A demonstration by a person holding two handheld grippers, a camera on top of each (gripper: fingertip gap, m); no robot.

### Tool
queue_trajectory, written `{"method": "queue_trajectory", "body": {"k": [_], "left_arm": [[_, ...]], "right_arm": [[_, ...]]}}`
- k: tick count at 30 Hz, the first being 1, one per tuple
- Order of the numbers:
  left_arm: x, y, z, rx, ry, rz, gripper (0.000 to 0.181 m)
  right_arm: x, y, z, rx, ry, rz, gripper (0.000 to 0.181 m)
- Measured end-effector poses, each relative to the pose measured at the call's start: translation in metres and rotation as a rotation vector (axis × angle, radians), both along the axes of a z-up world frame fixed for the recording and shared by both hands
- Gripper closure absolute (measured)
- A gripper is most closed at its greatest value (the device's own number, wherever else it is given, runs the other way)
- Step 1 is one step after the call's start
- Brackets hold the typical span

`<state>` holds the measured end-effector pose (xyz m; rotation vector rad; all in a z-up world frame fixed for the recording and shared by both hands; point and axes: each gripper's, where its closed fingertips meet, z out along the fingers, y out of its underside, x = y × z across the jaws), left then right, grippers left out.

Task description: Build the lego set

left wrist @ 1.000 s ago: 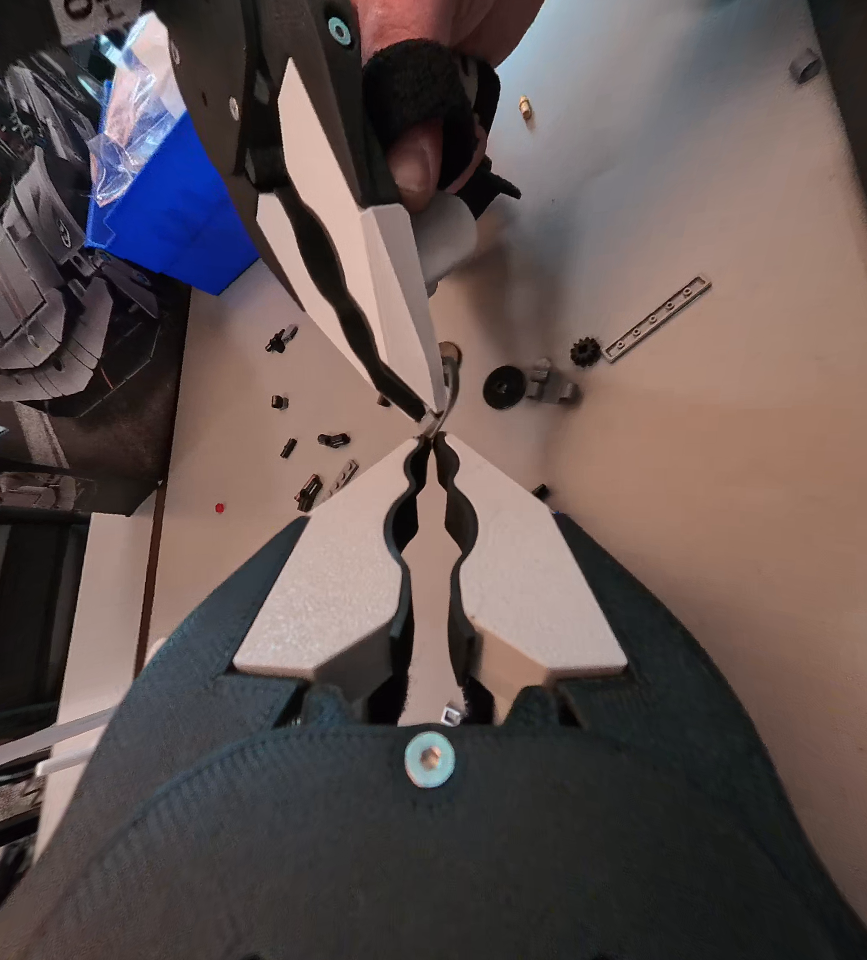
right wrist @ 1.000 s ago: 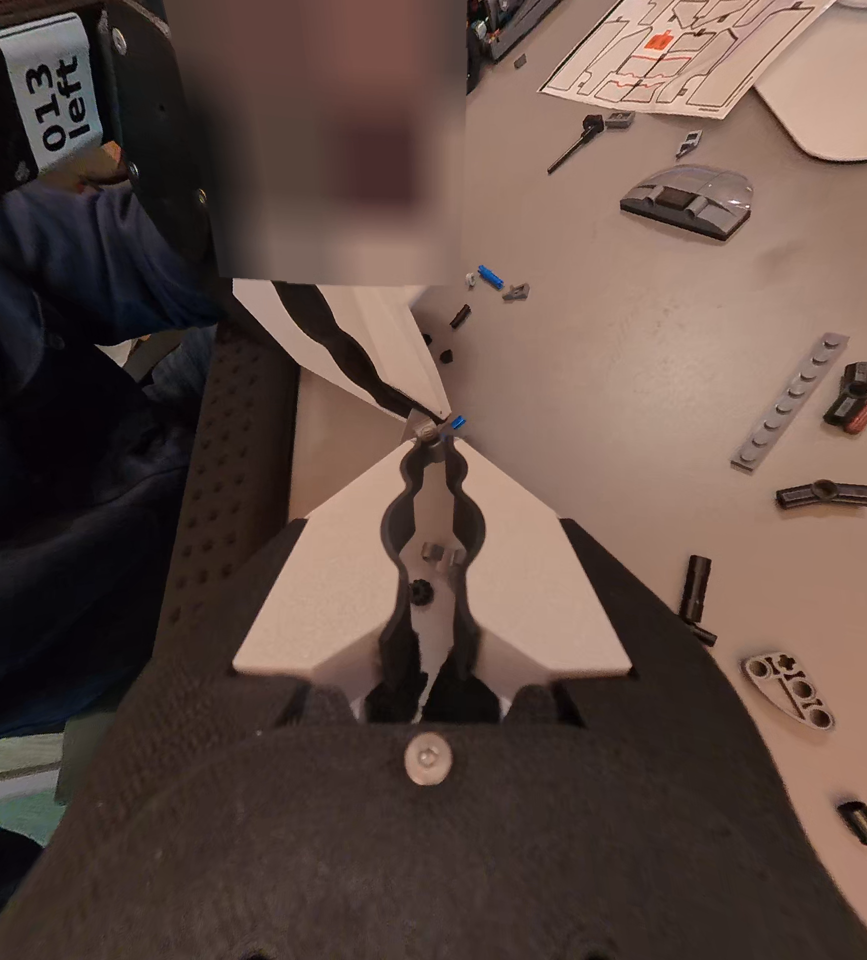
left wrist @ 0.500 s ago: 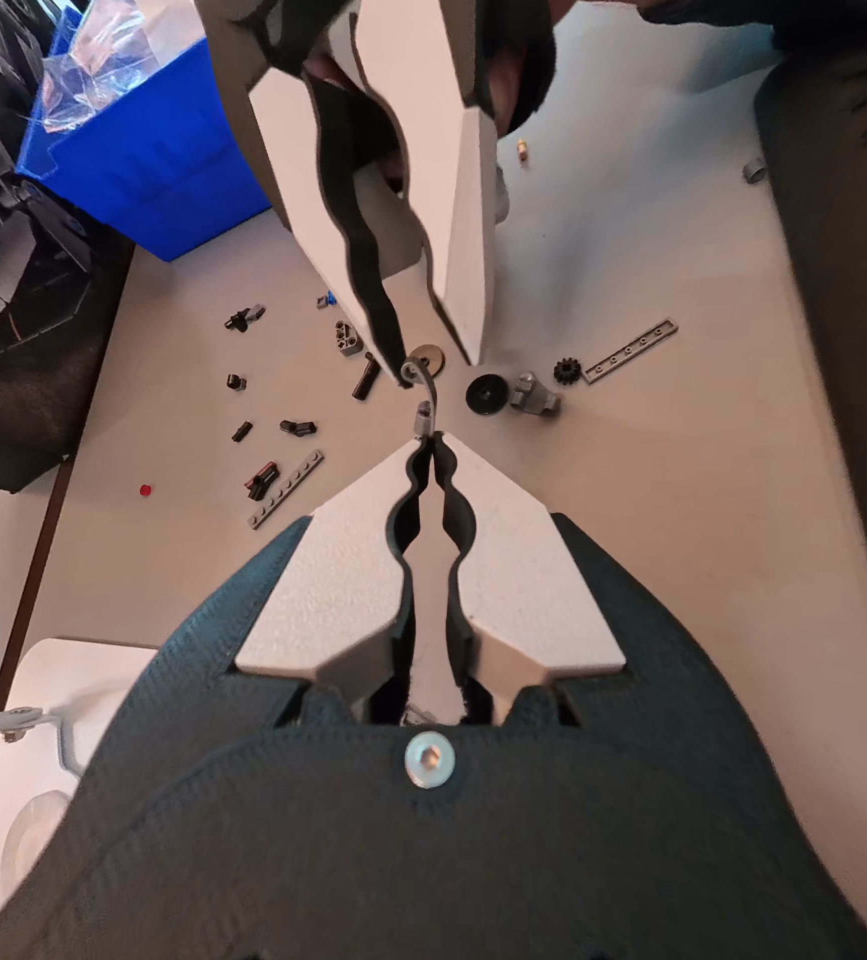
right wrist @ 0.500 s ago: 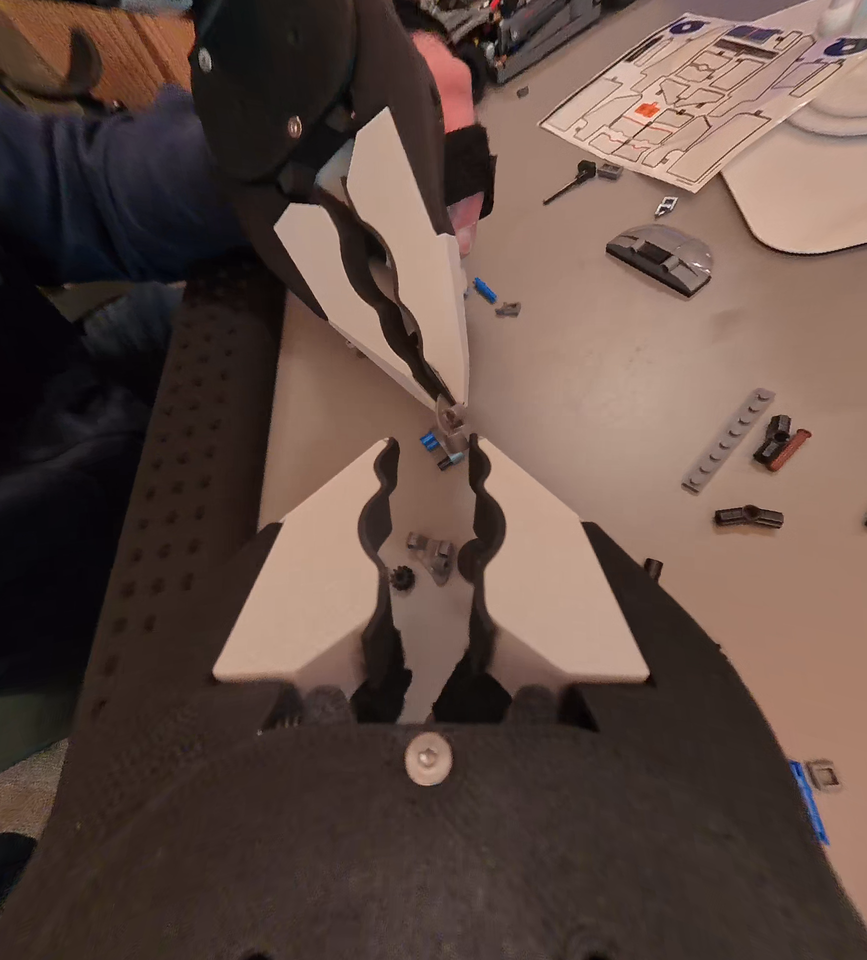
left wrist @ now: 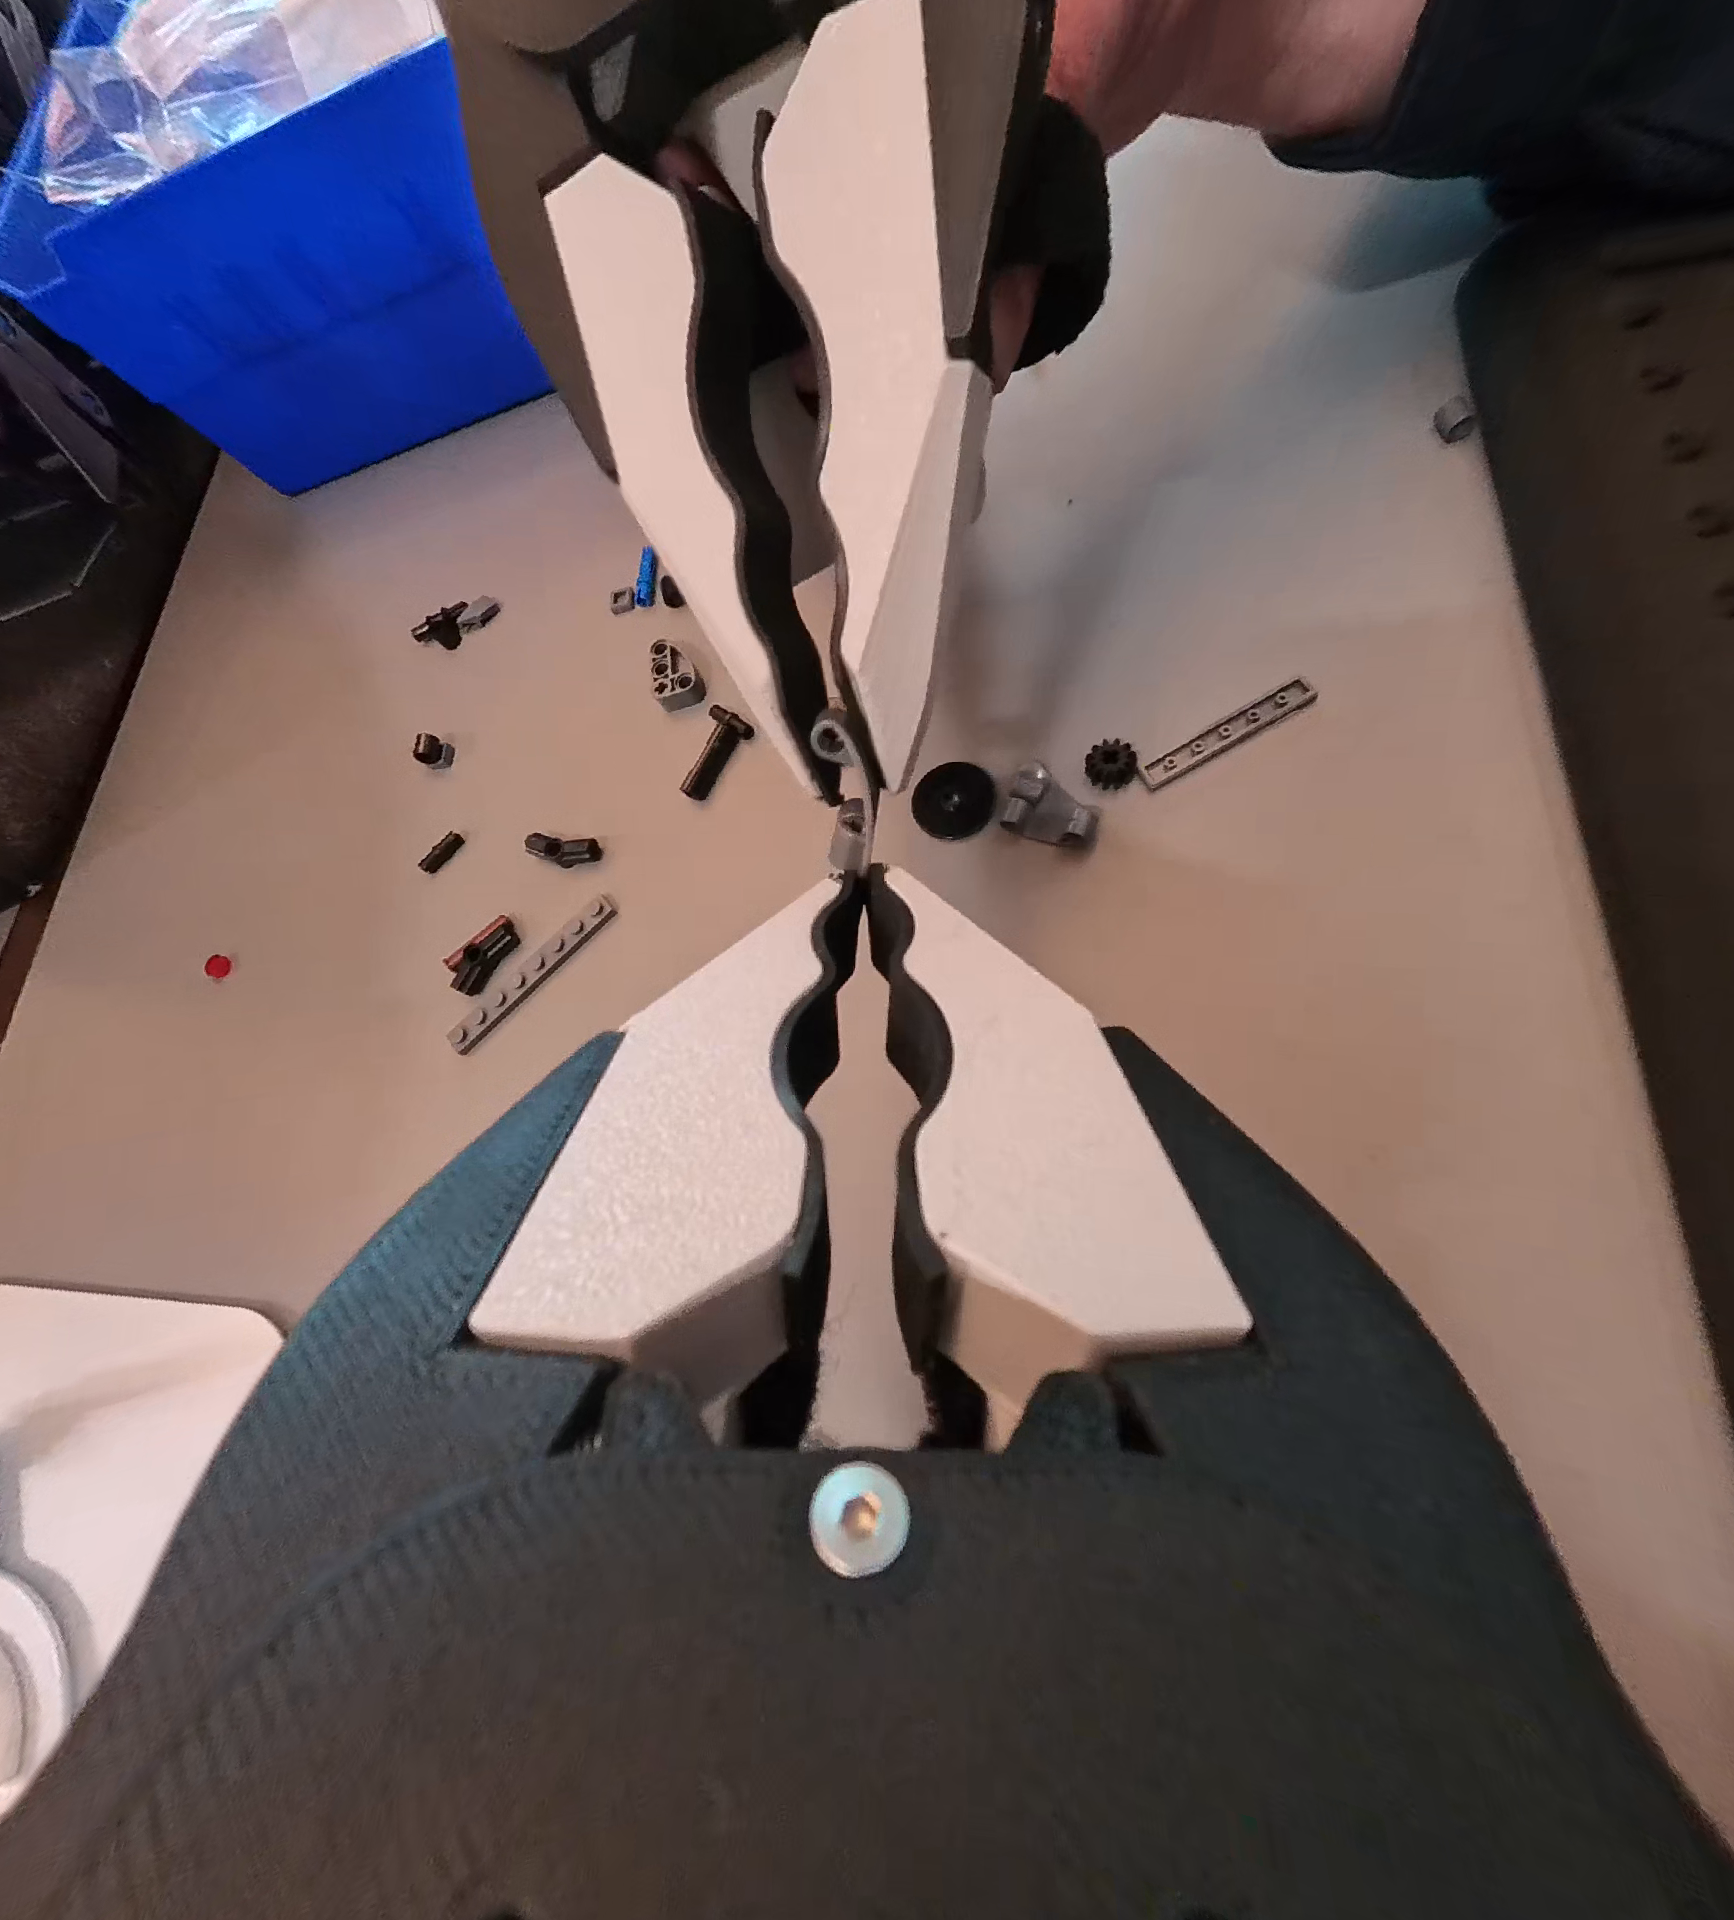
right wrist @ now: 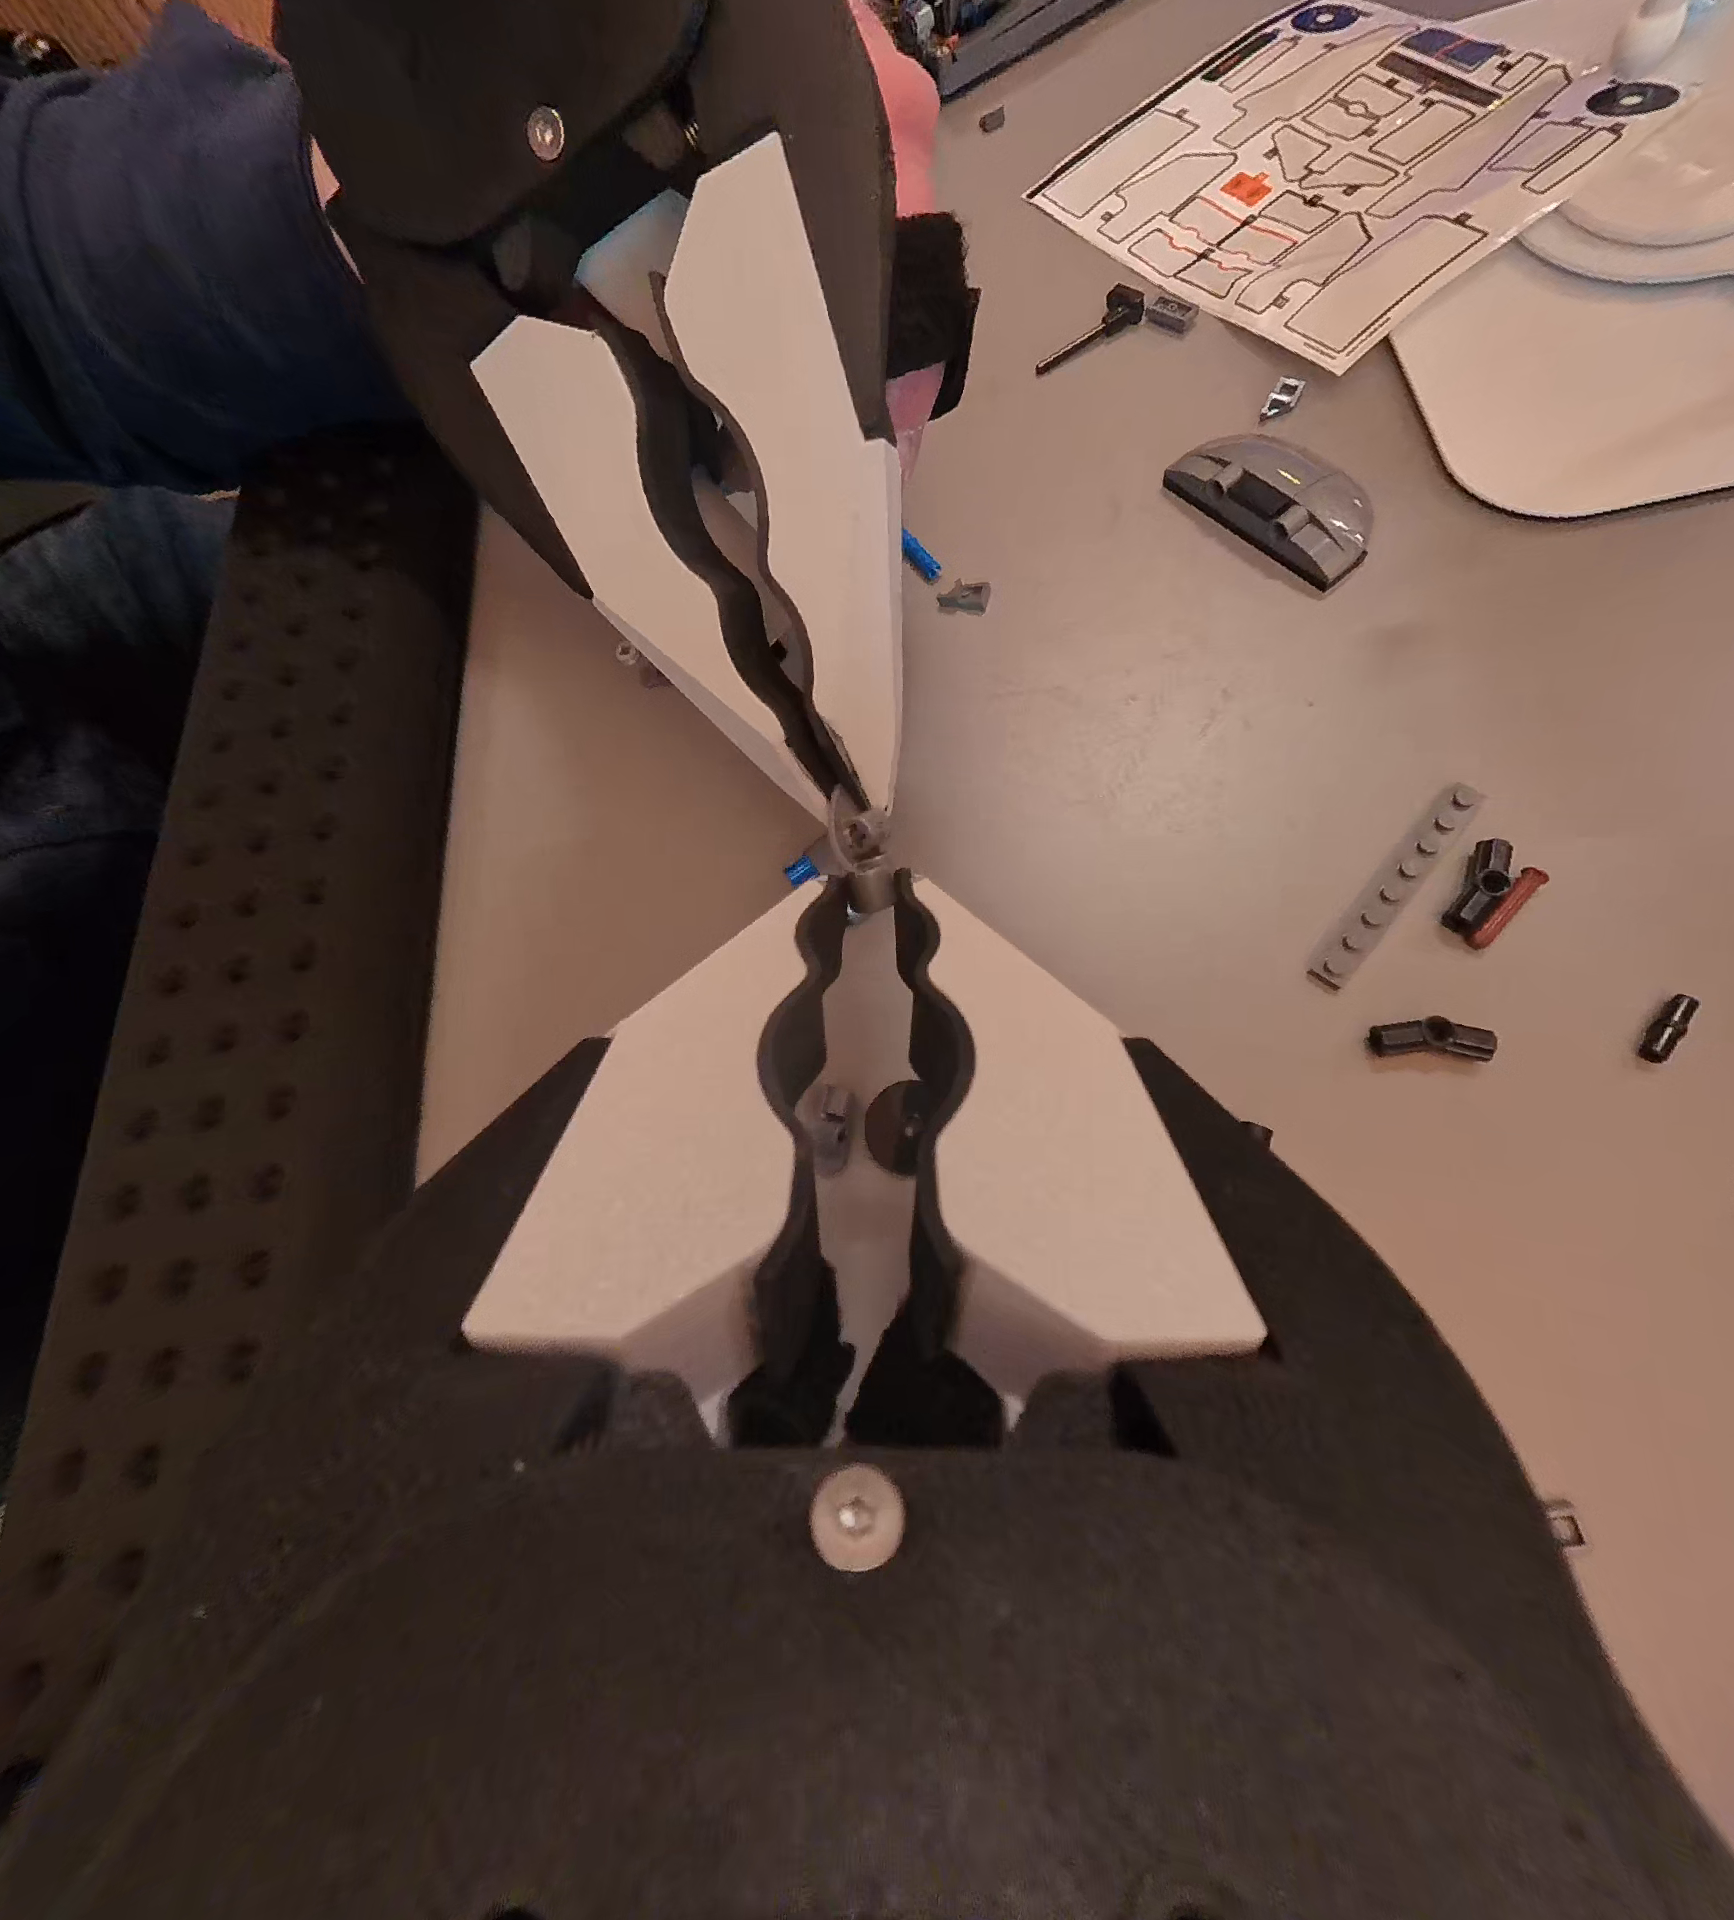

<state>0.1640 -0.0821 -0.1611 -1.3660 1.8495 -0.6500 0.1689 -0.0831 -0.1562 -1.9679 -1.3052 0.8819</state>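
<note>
The left tongs (left wrist: pixel 855 878) are pinched shut on a small light-grey plastic connector piece (left wrist: pixel 852 831) at their very tips, held above the pale surface (left wrist: pixel 1206 1039). The right tongs (left wrist: pixel 847 764) come in from twelve o'clock in the left wrist view and meet it tip to tip, closed on the other end of that grey piece, where a small round-holed lug (left wrist: pixel 830 736) shows between their fingers. In the right wrist view the right tongs (right wrist: pixel 868 894) clamp a short grey cylindrical end (right wrist: pixel 871 888), the left tongs (right wrist: pixel 858 805) grip the holed grey end above it, and a small blue pin (right wrist: pixel 798 871) sticks out at nine o'clock from the joint. On the surface at three o'clock from the tips lie a black round disc (left wrist: pixel 954 800), a grey angled connector (left wrist: pixel 1050 816), a small black gear (left wrist: pixel 1110 764) and a thin grey studded strip (left wrist: pixel 1229 732). At nine o'clock sit scattered black pins, a longer grey studded plate (left wrist: pixel 530 975) and a tiny red round stud (left wrist: pixel 217 966). A blue plastic bin (left wrist: pixel 250 281) holding clear bags stands at ten o'clock. In the right wrist view a white sheet with outlined shapes (right wrist: pixel 1310 177) lies at one o'clock, with a grey curved windscreen-like piece (right wrist: pixel 1268 509) below it; its print is too small to read.
</note>
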Motion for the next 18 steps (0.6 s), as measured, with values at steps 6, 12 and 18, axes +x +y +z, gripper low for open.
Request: {"method": "queue_trajectory", "body": {"k": [6, 12, 18], "left_arm": [[-0.0018, -0.0003, 0.0007, -0.045, 0.000, -0.001, 0.181], [-0.0060, -0.0029, -0.0042, -0.139, 0.026, -0.011, 0.181], [-0.0074, -0.0031, -0.0017, -0.228, 0.004, -0.014, 0.181]], "right_arm": [[-0.0014, 0.0016, 0.0022, -0.001, 0.017, -0.010, 0.173], [0.0001, 0.0026, 0.0021, 0.004, 0.010, -0.017, 0.173], [-0.0021, 0.0033, 0.0054, 0.012, 0.026, -0.019, 0.173]]}}
